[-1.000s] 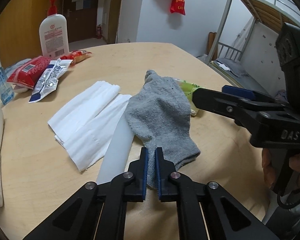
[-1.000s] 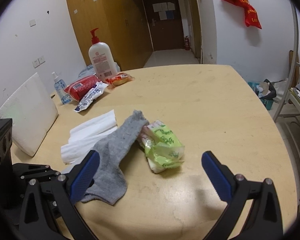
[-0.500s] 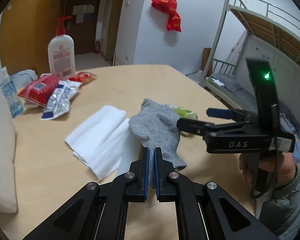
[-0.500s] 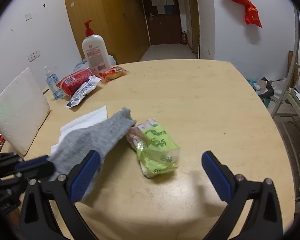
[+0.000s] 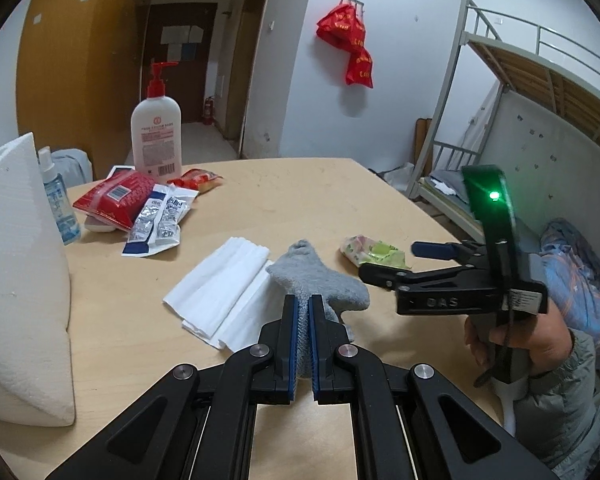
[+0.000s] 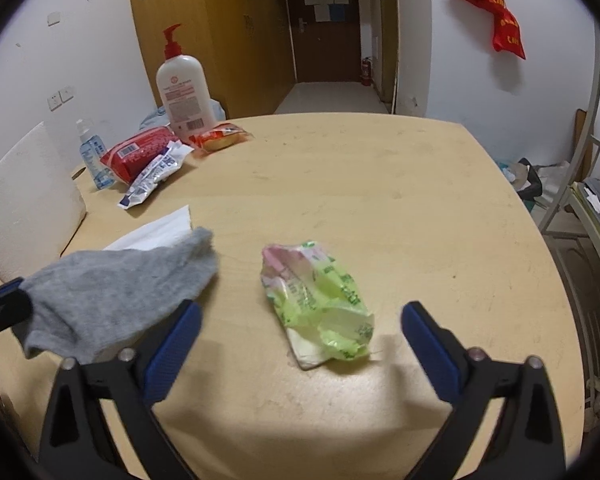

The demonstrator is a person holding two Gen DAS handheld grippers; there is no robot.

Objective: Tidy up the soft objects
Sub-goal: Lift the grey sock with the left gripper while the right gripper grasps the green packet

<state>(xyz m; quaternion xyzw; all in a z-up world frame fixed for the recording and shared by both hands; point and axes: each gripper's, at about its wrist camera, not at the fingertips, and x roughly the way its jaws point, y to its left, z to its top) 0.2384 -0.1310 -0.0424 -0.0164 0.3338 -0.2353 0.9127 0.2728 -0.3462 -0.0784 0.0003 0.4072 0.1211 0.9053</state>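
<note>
**Ana:** Left wrist view first: the left gripper (image 5: pixel 303 312) has its jaws pinched tight on one end of the grey sock (image 5: pixel 320 284). The rest of the sock droops ahead of the blue pads, over the folded white tissue (image 5: pixel 220 292) lying on the surface (image 5: pixel 300 200).

**Ben:** And the right gripper (image 6: pixel 300 316)?

**Ana:** Its jaws have just been closing a little, yet they stand wide apart and grip nothing. The crumpled green packet (image 6: pixel 320 300) lies on the wood between the two blue pads, touched by neither.

**Ben:** Where is the sock in the right wrist view?

**Ana:** At the left, hanging above the wood, partly in front of the right gripper's left finger, with the tissue behind it.

**Ben:** Anything else?

**Ana:** At the far left edge stand a pump bottle (image 6: pixel 184 88), a small spray bottle (image 6: pixel 94 156), a red pouch (image 6: pixel 140 152) and some sachets (image 6: pixel 152 176). A white foam block (image 5: pixel 20 280) leans at the left. A hand (image 5: pixel 528 344) holds the right gripper's handle.
</note>
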